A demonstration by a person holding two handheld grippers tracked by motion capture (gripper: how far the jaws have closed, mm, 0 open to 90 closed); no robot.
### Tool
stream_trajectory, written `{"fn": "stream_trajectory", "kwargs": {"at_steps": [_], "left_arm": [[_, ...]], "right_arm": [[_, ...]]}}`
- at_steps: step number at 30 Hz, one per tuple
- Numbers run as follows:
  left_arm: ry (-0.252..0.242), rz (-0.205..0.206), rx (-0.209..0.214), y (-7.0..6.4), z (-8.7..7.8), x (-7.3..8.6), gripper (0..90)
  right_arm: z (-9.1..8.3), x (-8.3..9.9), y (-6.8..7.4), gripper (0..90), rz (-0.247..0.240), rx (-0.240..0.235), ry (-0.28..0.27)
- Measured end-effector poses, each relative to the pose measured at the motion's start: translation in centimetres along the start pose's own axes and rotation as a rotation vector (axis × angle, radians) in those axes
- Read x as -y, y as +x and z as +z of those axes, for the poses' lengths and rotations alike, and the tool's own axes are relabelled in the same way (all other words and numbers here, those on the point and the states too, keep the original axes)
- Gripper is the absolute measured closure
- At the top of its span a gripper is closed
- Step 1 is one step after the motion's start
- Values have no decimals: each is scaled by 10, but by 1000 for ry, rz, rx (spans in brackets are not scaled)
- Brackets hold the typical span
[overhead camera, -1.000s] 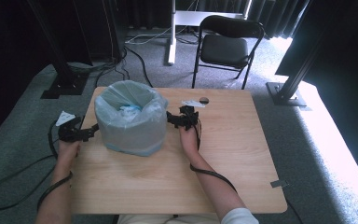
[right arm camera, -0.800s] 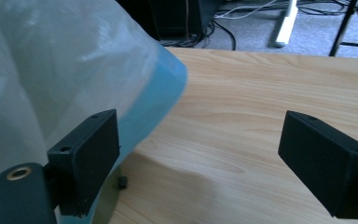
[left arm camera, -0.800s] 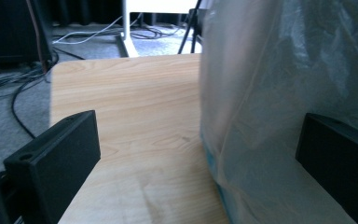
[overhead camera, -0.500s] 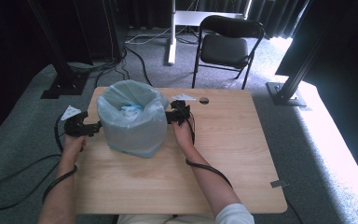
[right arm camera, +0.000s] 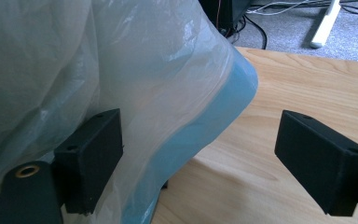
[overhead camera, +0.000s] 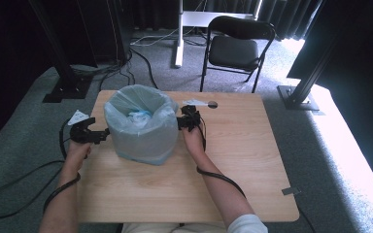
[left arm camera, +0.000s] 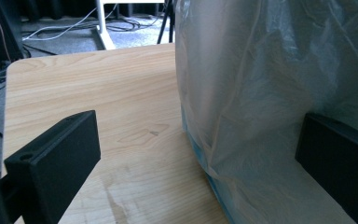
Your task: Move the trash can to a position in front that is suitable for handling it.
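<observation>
— Starting at the claws: how do they stand?

— The left claw [overhead camera: 102, 136] is spread wide at the left side of the bin [overhead camera: 142, 127]. In the left gripper view, one jaw sits over bare wood and the other is against the plastic liner [left arm camera: 261, 93] draped down the bin's wall; whether that jaw presses the plastic cannot be told. The right claw [overhead camera: 180, 122] is also spread wide at the bin's right side. In the right gripper view, one jaw lies against the liner [right arm camera: 121, 70] and the other hangs apart over the wood, with the bin's blue bottom edge [right arm camera: 223, 107] between them. Neither claw grips anything.

— And the bin itself?

— It stands upright on the wooden bench [overhead camera: 252, 160], toward the far left part of it, between the two claws. The pale, translucent liner folds over its rim, and crumpled material [overhead camera: 137, 117] lies inside; what it is cannot be told.

— What lies farther out?

— A small dark round spot [overhead camera: 212, 104] and a pale scrap [overhead camera: 194, 102] sit near the bench's far edge, behind the right claw. Beyond the bench a black folding chair [overhead camera: 237, 48] stands on grey carpet [overhead camera: 281, 63], and cables [overhead camera: 141, 53] run across the floor.
</observation>
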State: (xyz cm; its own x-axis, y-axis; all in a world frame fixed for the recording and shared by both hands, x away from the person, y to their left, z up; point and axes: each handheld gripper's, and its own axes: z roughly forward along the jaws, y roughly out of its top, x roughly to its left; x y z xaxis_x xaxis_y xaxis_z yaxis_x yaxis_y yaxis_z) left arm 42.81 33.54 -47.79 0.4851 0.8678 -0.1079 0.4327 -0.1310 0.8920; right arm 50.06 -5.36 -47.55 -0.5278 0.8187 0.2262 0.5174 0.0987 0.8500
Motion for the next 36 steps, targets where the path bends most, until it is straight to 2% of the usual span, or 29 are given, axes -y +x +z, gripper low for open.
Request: {"fn": "stream_trajectory", "kwargs": {"at_steps": [5,6,9,10,11,16,27,29,33,36], "left_arm": [[-6,18,34,-19,6,1,2],[-6,18,34,-19,6,1,2],[-14,21,58,-31,9,3,2],[-17,23,64,-36,10,4,2],[-20,24,71,-39,12,4,2],[-19,41,110,-59,20,3,2],[-1,72,151,-88,34,-2,1],[-3,77,162,-99,38,-3,1],[1,88,175,-111,45,-5,2],[5,104,188,-120,49,-7,2]], "right_arm": [[-18,8,-9,146,-5,28,-15],[-18,8,-9,146,-5,28,-15],[-33,11,-17,145,-40,59,-16],[-33,11,-17,145,-40,59,-16],[-40,14,-22,146,-43,64,-20],[-56,20,-35,146,-36,68,-22],[-84,31,-55,146,-34,78,-27],[-96,37,-65,145,-32,76,-37],[-107,41,-73,146,-43,99,-47],[-115,44,-81,147,-31,106,-50]]}}
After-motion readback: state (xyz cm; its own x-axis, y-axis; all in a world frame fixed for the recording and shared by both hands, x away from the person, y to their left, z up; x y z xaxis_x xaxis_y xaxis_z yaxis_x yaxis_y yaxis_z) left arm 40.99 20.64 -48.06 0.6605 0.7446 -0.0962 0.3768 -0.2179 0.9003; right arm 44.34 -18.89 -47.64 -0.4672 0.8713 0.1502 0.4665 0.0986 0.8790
